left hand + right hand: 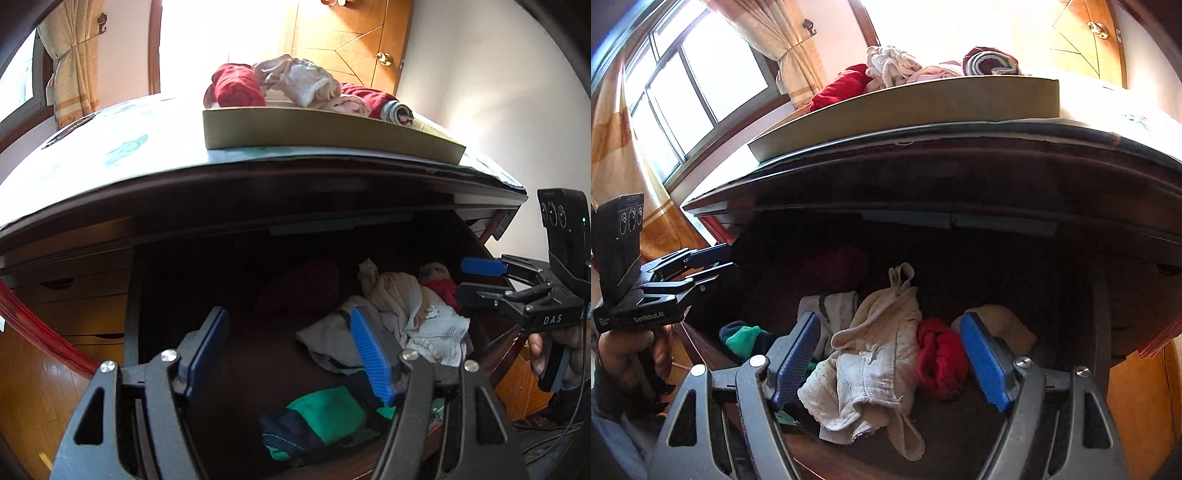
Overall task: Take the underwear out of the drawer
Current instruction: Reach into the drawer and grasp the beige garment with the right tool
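Observation:
The dark wooden drawer (131,314) stands pulled out, with loose underwear inside. In the left wrist view my left gripper (291,354) hangs open above the drawer's floor, between a grey piece (328,339) and a green and navy piece (325,417); nothing sits between its pads. In the right wrist view my right gripper (894,354) is open over a cream dotted piece (871,362), which lies between the pads untouched, with a red piece (940,356) beside it. Each gripper shows in the other's view: the right gripper (480,280) and the left gripper (713,262).
A shallow cardboard tray (314,129) on the dresser top holds several rolled red, white and pink garments (240,86). The dresser's overhanging edge (258,184) lies just above the drawer. A dark red piece (306,284) rests deep in the drawer. Window and curtain stand left, a wooden door behind.

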